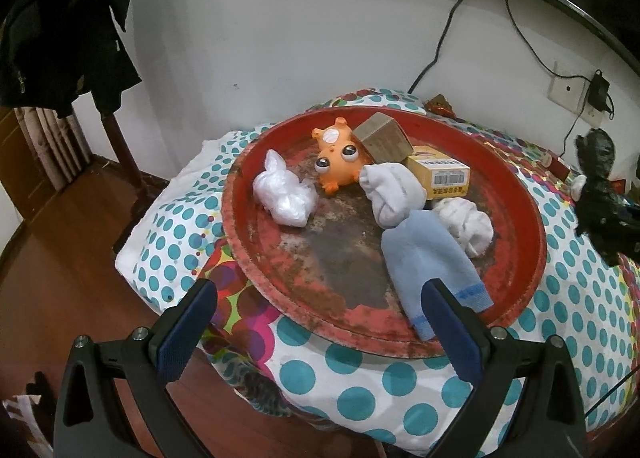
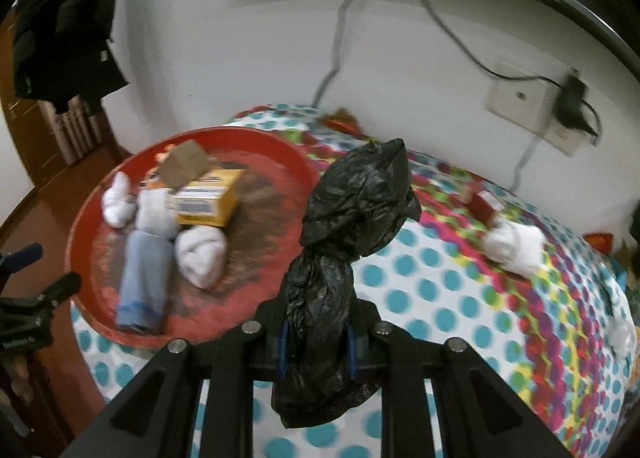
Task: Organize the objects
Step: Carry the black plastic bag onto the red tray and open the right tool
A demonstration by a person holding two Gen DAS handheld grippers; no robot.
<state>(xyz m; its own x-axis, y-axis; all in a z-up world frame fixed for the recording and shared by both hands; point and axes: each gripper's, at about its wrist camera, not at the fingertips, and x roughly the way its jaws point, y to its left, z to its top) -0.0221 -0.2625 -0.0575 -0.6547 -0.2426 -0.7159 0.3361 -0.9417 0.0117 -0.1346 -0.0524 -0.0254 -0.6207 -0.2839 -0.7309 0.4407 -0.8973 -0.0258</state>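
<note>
From the left wrist, the left claw [image 1: 320, 332] is held apart and empty, the red tray [image 1: 256, 250] at 12 o'clock; the black bag [image 1: 600, 194] is cut off at 3.

From the right wrist, the right claw [image 2: 316, 342] is clamped on the upright black bag [image 2: 356, 202]; the tray [image 2: 288, 178] lies at 10 o'clock, blurred.

Your bench [image 1: 560, 298] is draped in a cloth of teal dots and multicoloured circles, and it stands against the white wall. Take the round red tray [image 1: 248, 242] as your landmark: it sits directly on the cloth at the bench's left end. To the right of the tray, well apart, you have a white crumpled wad [image 2: 516, 244] lying on the cloth, with a small red box [image 2: 486, 206] just behind it. Behind the tray, near the wall, lies a red-brown wrapper [image 2: 340, 118].
</note>
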